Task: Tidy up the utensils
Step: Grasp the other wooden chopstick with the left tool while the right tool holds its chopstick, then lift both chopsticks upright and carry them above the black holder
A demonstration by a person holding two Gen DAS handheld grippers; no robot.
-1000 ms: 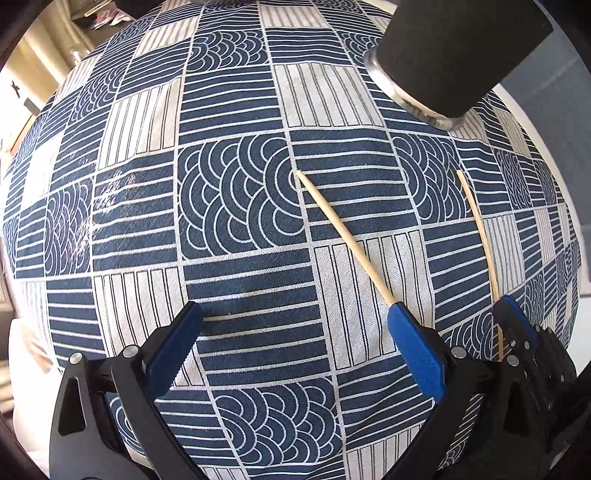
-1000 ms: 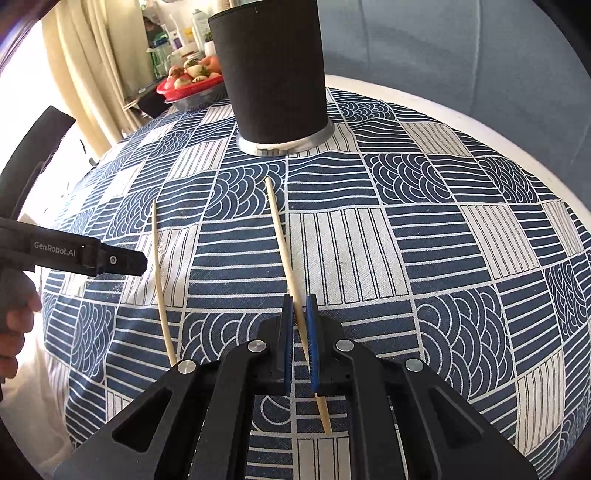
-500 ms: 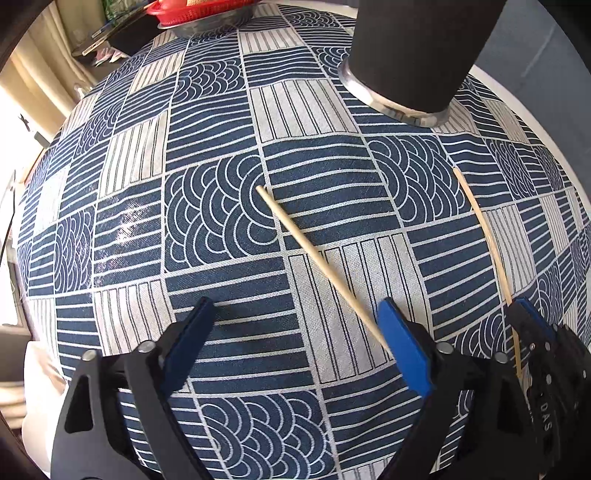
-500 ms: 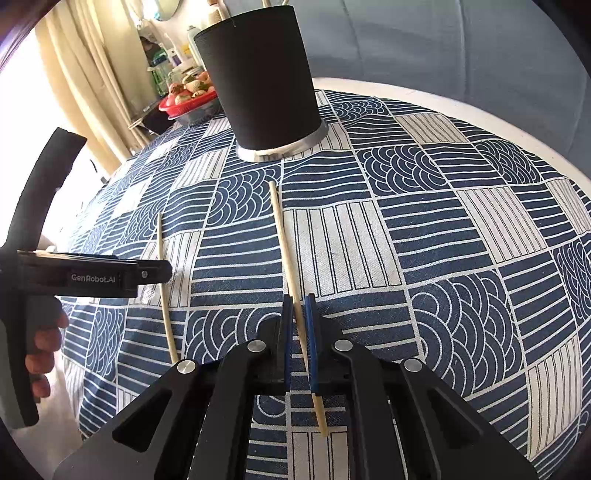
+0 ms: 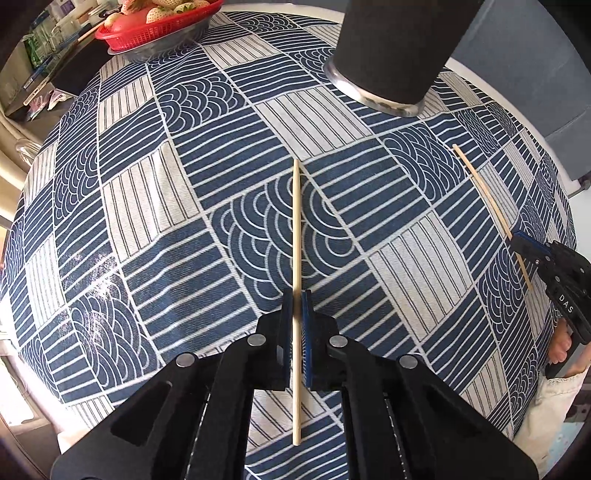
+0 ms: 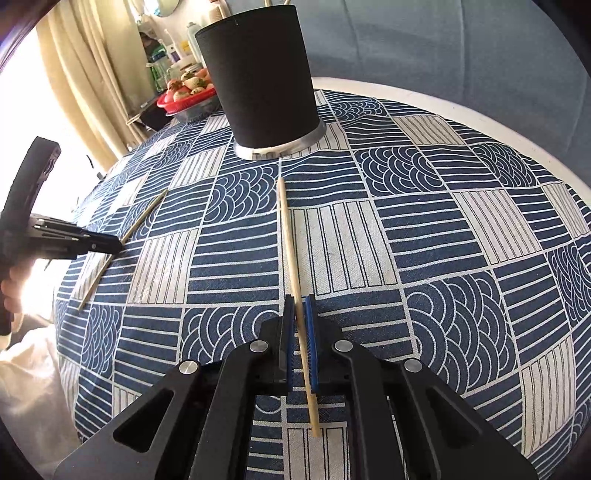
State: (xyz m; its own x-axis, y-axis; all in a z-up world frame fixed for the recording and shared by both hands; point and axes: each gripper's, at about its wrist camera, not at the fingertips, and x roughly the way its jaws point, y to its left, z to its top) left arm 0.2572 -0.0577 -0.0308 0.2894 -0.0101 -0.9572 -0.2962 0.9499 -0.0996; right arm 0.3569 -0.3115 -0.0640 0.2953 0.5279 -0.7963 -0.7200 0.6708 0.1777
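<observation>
Clearly each chopstick is light, stiff and smooth, so a pinch near its thick end suits it: the left claw is closed on one chopstick mid-worktop, and the right claw grips another chopstick nearer the black holder.

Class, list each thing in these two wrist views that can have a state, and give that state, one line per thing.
left gripper: shut on left chopstick.
left chopstick: gripped, pointing forward over the tablecloth.
right gripper: shut on right chopstick.
right chopstick: gripped, pointing towards the holder.
black holder: upright, sticks poking out on top.
red basket: filled with fruit.
</observation>
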